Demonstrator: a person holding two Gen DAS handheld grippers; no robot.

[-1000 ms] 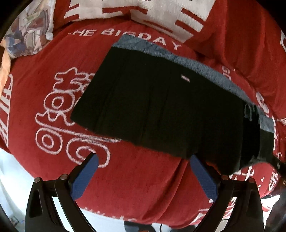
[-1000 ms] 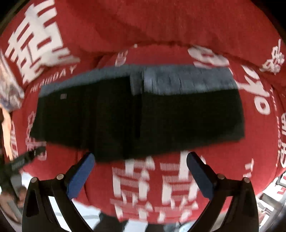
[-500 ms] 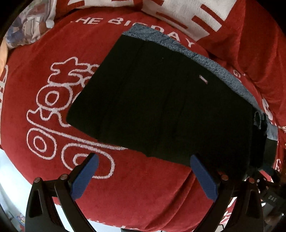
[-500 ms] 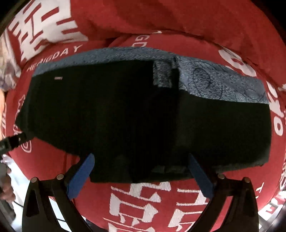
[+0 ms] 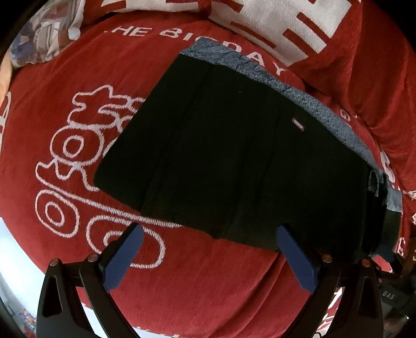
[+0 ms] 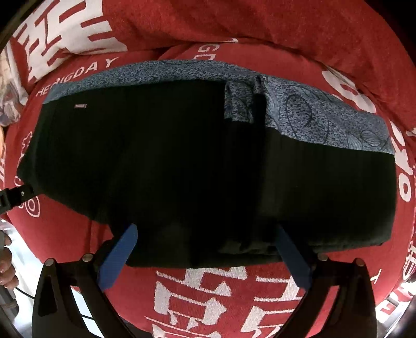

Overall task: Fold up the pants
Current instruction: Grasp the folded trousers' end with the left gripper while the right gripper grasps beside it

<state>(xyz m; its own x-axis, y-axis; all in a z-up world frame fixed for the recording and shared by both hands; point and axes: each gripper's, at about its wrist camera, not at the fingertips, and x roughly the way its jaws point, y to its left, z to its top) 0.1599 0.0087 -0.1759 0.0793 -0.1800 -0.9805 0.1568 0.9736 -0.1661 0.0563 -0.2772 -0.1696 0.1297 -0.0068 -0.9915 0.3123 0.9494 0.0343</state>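
Black pants (image 5: 234, 161) with a blue patterned strip along the far edge lie flat on a red bed cover (image 5: 195, 286). In the right wrist view the same pants (image 6: 182, 169) fill the middle, with one part overlapping another near the centre. My left gripper (image 5: 210, 234) hovers open at the near edge of the pants, its right fingertip over the black cloth. My right gripper (image 6: 205, 234) is open too, both blue pads (image 6: 118, 257) straddling the near hem. Nothing is held by either.
The red cover carries white lettering and drawings (image 5: 78, 161). A red-and-white pillow (image 5: 273, 23) lies behind the pants, a patterned cushion (image 5: 44, 44) at the far left. A person's hand (image 6: 6, 262) and the other gripper's tip (image 6: 15, 195) show at the left edge.
Both grippers have come closer to the pants, which now look larger. The right gripper's pads have reached the near hem. Both stay open.
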